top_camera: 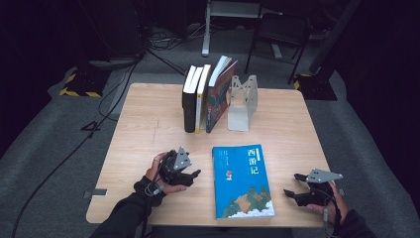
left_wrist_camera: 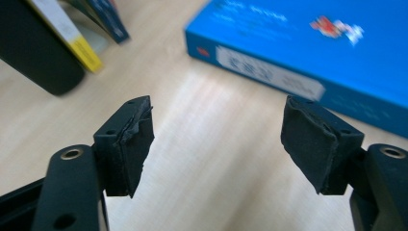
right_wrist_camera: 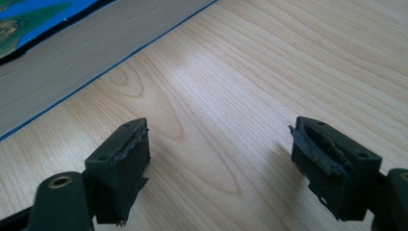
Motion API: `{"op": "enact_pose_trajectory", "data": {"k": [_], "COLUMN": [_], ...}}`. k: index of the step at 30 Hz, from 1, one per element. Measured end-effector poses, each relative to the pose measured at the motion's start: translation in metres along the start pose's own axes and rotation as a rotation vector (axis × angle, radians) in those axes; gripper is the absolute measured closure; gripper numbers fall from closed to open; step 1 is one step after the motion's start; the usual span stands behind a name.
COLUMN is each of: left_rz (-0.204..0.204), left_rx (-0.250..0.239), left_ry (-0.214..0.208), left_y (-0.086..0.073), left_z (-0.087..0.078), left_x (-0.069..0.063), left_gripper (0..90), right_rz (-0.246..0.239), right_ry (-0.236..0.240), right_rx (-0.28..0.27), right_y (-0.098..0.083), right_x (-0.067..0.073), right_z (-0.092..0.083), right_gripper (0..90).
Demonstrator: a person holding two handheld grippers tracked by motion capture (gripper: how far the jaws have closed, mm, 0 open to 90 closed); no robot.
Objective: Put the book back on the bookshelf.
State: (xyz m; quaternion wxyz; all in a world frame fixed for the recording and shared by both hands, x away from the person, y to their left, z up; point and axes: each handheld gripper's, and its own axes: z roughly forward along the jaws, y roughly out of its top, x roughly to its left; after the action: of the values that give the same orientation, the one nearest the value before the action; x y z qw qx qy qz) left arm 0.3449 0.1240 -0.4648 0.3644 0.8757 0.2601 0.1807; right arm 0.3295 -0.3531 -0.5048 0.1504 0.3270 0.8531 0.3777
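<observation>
I see the blue book [top_camera: 242, 181] lying flat on the table [top_camera: 148, 124], between my two grippers. My left gripper [top_camera: 194, 174] sits just left of it, jaws spread, nothing between them. My right gripper [top_camera: 292, 184] rests just right of it, jaws apart and empty.
</observation>
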Motion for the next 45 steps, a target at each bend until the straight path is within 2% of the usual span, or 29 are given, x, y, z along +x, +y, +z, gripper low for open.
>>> {"op": "enact_pose_trajectory", "data": {"k": [5, 7, 13, 16, 18, 22, 24, 25, 26, 27, 31, 34, 38, 39, 42, 44, 45], "left_rz": [0.023, 0.024, 0.025, 0.041, 0.049, 0.063, 0.069, 0.069, 0.067, 0.069, 0.074, 0.078, 0.088, 0.085, 0.12, 0.122, 0.114], "left_rx": [0.056, 0.062, 0.072, 0.076, 0.085, 0.112, 0.125, 0.125, 0.123, 0.117, 0.111, 0.107, 0.097, 0.107, 0.114, 0.106, 0.11], "left_ry": [-0.078, -0.111, -0.166, -0.186, -0.196, -0.23, -0.239, -0.239, -0.255, -0.261, -0.263, -0.269, -0.281, -0.275, -0.251, -0.249, -0.247], "left_y": [-0.016, -0.021, -0.027, -0.028, -0.028, -0.029, -0.03, -0.03, -0.03, -0.03, -0.03, -0.029, -0.027, -0.026, -0.023, -0.021, -0.021], "left_z": [-0.001, -0.002, -0.007, -0.006, -0.004, -0.001, 0.001, 0.001, 0.001, 0.001, 0.002, 0.003, 0.006, 0.006, 0.01, 0.012, 0.013], "left_x": [-0.021, -0.027, -0.047, -0.054, -0.059, -0.067, -0.071, -0.071, -0.073, -0.075, -0.081, -0.086, -0.096, -0.098, -0.105, -0.107, -0.108], "left_gripper": [26.5, 26.1, 25.5, 24.9, 24.8, 24.1, 23.7, 23.2, 23.2, 22.9, 21.0, 20.5, 18.0, 17.5, 14.9, 14.2, 14.0], "right_rz": [-0.003, -0.006, -0.032, -0.054, -0.08, -0.117, -0.132, -0.132, -0.137, -0.154, -0.212, -0.231, -0.246, -0.256, -0.26, -0.259, -0.249], "right_ry": [-0.001, -0.004, -0.009, 0.001, 0.021, 0.092, 0.123, 0.123, 0.137, 0.172, 0.248, 0.273, 0.292, 0.293, 0.28, 0.262, 0.268], "right_rx": [0.0, 0.001, 0.01, 0.024, 0.034, 0.069, 0.056, 0.056, 0.049, 0.049, 0.069, 0.067, 0.061, 0.063, 0.071, 0.073, 0.07], "right_y": [0.0, 0.0, 0.003, 0.005, 0.007, 0.008, 0.01, 0.01, 0.011, 0.011, 0.008, 0.008, 0.012, 0.013, 0.016, 0.017, 0.018], "right_x": [0.0, 0.001, 0.005, 0.01, 0.014, 0.021, 0.026, 0.026, 0.029, 0.034, 0.049, 0.058, 0.07, 0.072, 0.078, 0.078, 0.078], "right_z": [0.0, 0.0, 0.0, 0.0, -0.001, -0.004, -0.008, -0.008, -0.01, -0.011, -0.014, -0.014, -0.008, -0.007, -0.001, 0.002, 0.003], "right_gripper": [20.7, 20.7, 21.2, 21.9, 22.8, 22.8, 22.6, 22.6, 22.6, 22.6, 21.6, 20.5, 20.5, 20.5, 21.4, 21.4, 20.9]}}
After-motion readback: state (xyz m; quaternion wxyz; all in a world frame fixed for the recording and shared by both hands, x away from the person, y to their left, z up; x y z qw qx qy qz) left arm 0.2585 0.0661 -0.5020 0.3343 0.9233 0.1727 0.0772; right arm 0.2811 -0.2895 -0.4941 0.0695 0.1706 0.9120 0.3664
